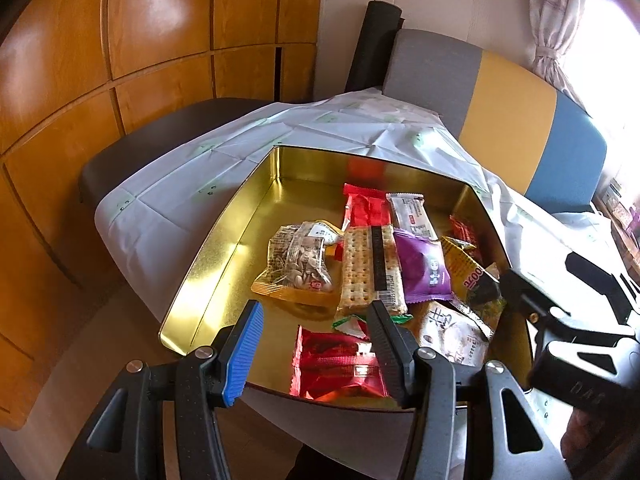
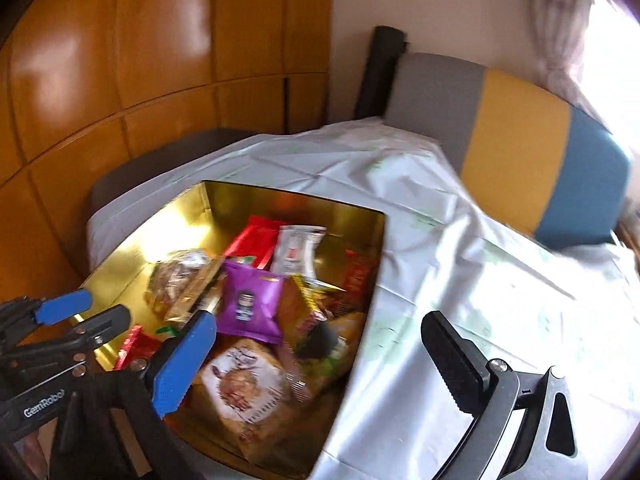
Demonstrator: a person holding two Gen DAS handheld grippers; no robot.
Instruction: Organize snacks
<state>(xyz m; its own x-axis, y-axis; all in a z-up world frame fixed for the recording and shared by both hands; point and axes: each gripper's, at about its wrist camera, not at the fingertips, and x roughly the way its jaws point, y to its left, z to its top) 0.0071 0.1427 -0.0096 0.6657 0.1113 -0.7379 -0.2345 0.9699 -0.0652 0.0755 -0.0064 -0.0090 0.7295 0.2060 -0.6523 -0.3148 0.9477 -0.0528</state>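
An open gold tin (image 1: 224, 240) (image 2: 132, 248) on the white cloth holds several snack packets: a seed pack (image 1: 296, 268), a cracker pack (image 1: 370, 268), a purple packet (image 1: 424, 268) (image 2: 250, 304), a beige packet (image 1: 452, 336) (image 2: 244, 392) and a red foil packet (image 1: 340, 364). My left gripper (image 1: 316, 352) (image 2: 86, 314) hovers open over the tin's near edge. The red foil packet lies below, between its fingers, untouched. My right gripper (image 2: 320, 360) (image 1: 548, 284) stands wide open over the tin's right side, one finger above the snacks, the other above the cloth. It holds nothing.
The white cloth (image 1: 200, 168) (image 2: 460, 280) covers a low table, with bare cloth right of the tin. A grey, yellow and blue sofa back (image 1: 508, 112) stands behind. Wooden cupboard doors (image 1: 120, 40) fill the left. A dark seat (image 1: 160, 132) sits beyond the table's left corner.
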